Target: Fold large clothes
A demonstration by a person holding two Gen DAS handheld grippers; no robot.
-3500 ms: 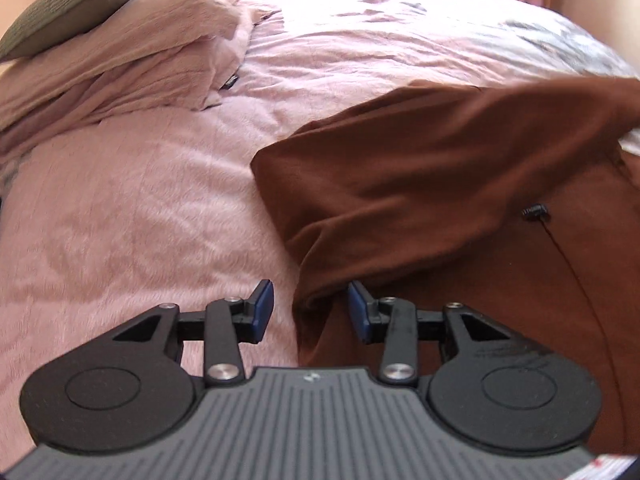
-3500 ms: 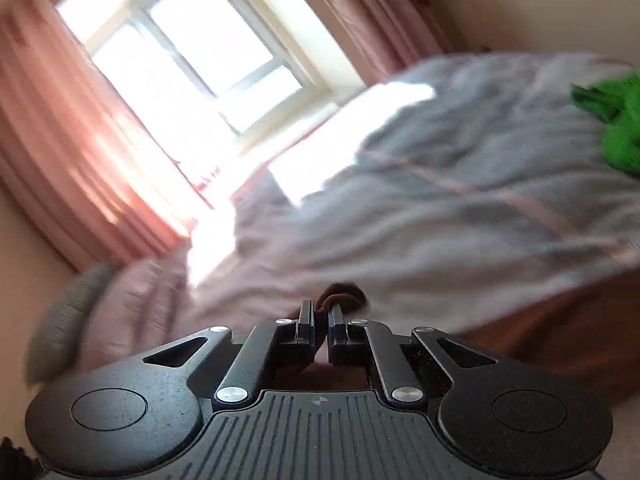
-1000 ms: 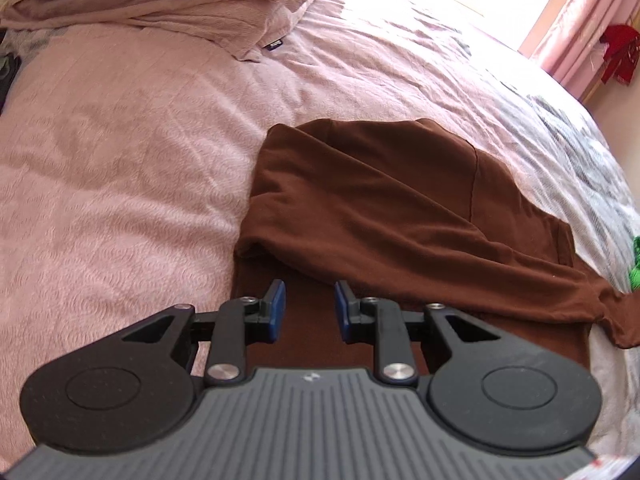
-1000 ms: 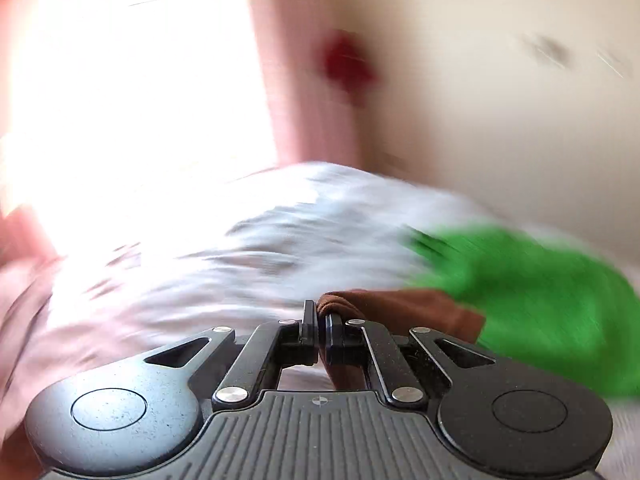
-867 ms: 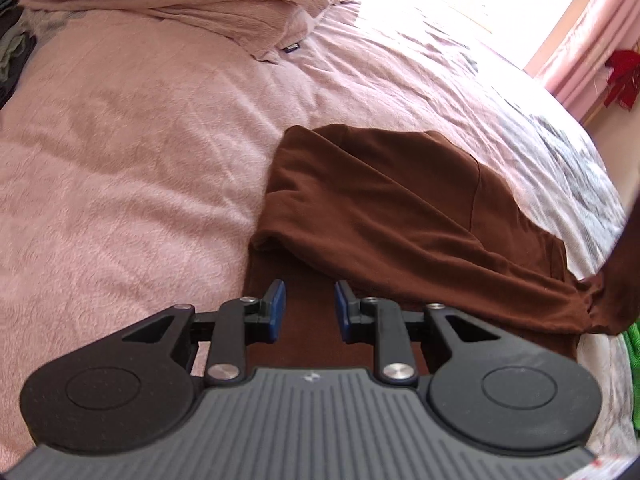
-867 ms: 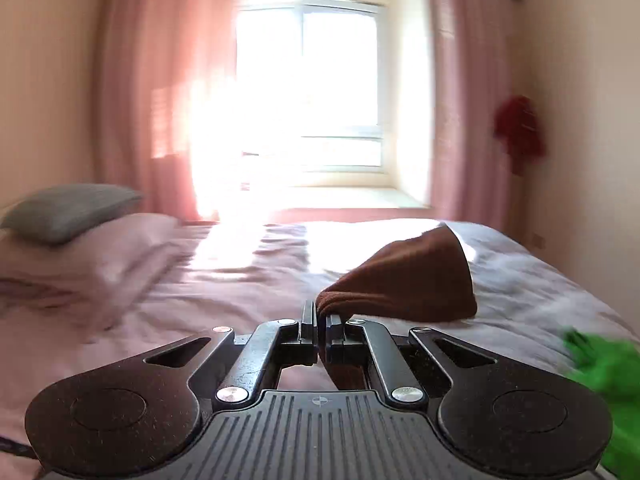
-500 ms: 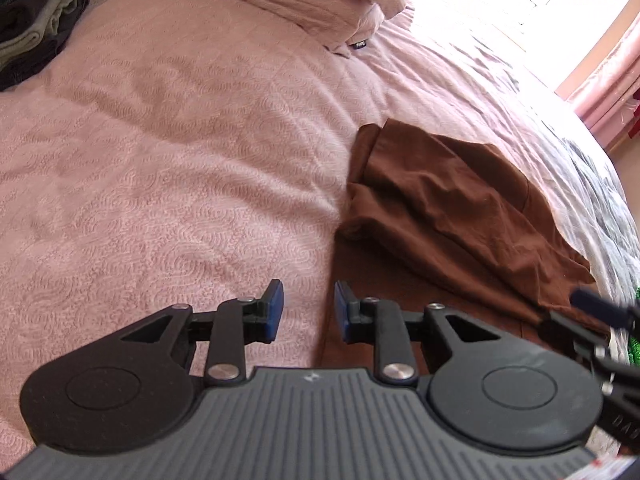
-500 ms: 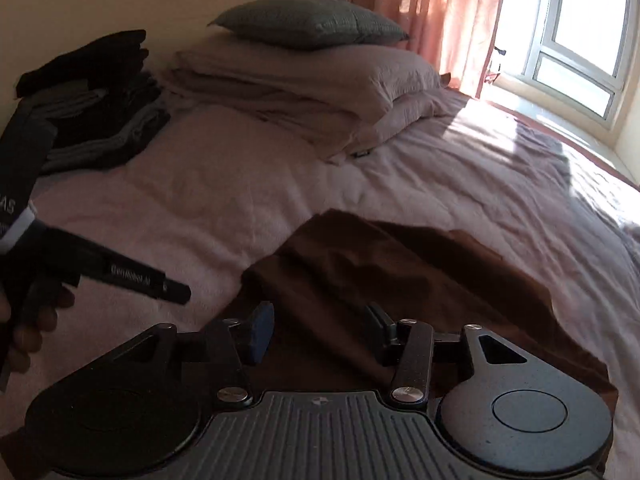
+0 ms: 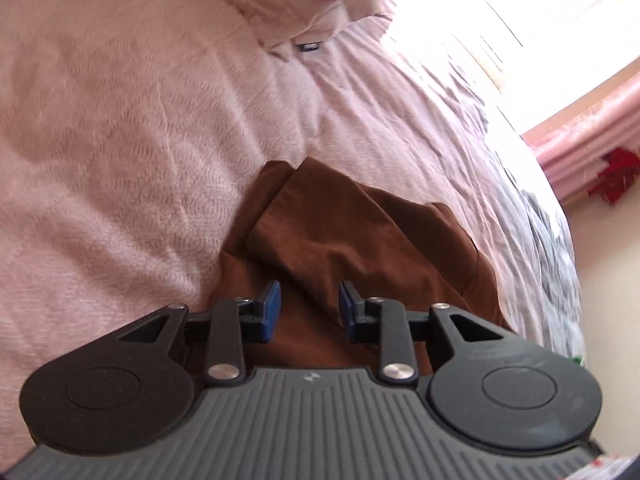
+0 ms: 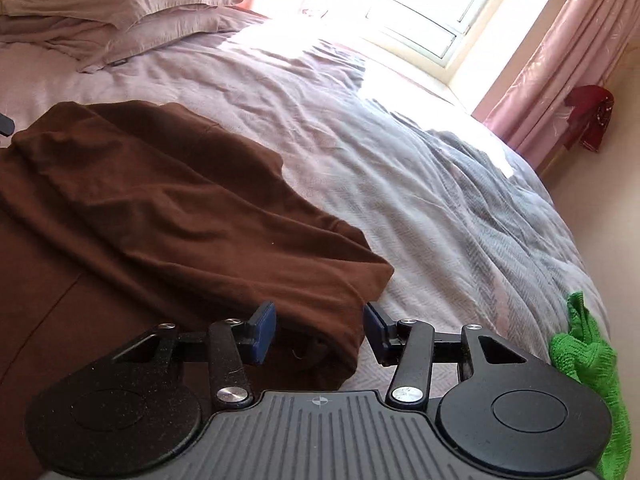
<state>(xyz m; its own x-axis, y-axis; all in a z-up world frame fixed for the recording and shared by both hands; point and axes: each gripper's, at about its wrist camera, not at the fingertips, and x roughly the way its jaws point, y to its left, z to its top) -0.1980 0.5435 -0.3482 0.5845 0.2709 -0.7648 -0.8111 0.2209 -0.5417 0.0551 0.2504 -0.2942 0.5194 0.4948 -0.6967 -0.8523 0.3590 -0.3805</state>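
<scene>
Over brown garment [image 9: 360, 232], both grippers angled down, jaws apart

Wide bed [image 10: 400, 168] under a rumpled pink cover, greyer toward the window side. Brown garment [image 10: 160, 220] sprawls across the near part, partly folded over itself. Pillows [image 10: 120, 4] stacked at the head. Green cloth [image 10: 588, 356] at the right edge.

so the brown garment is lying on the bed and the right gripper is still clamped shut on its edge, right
Not quite. The brown garment does lie on the bed, but the right gripper is not clamped on it: in the right wrist view its jaws stand apart, with the cloth's edge lying loose between them and the pads not pressing it.
</scene>
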